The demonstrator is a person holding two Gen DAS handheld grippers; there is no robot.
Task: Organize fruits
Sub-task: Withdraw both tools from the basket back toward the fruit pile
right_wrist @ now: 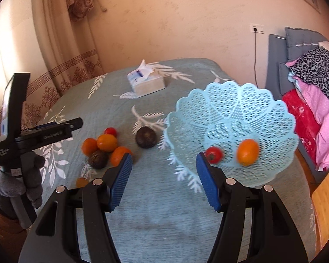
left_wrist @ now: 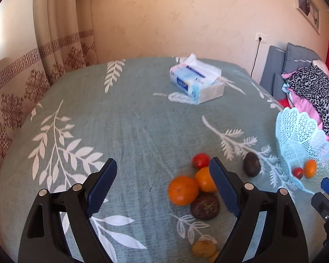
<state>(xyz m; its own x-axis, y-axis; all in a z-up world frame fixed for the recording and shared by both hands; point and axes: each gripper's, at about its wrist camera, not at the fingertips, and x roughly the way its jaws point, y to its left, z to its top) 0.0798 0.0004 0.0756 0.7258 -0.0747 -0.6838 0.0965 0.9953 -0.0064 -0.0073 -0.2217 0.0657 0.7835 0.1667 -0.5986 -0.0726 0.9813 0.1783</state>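
blue basket (right_wrist: 232,118) just beyond right hand-held gripper (right_wrist: 164,173) (jaws apart).

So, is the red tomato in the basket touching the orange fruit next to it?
Apart. In the right wrist view, the tomato and the orange fruit show blue basket mesh between them.

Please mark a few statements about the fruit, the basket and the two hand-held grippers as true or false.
1. The blue basket holds two fruits. True: a red tomato and an orange fruit.
2. The right hand-held gripper grips an orange. False: it is open and empty.
3. The tissue box lies inside the basket. False: it lies on the tablecloth, far side.
4. The left hand-held gripper is open. True.
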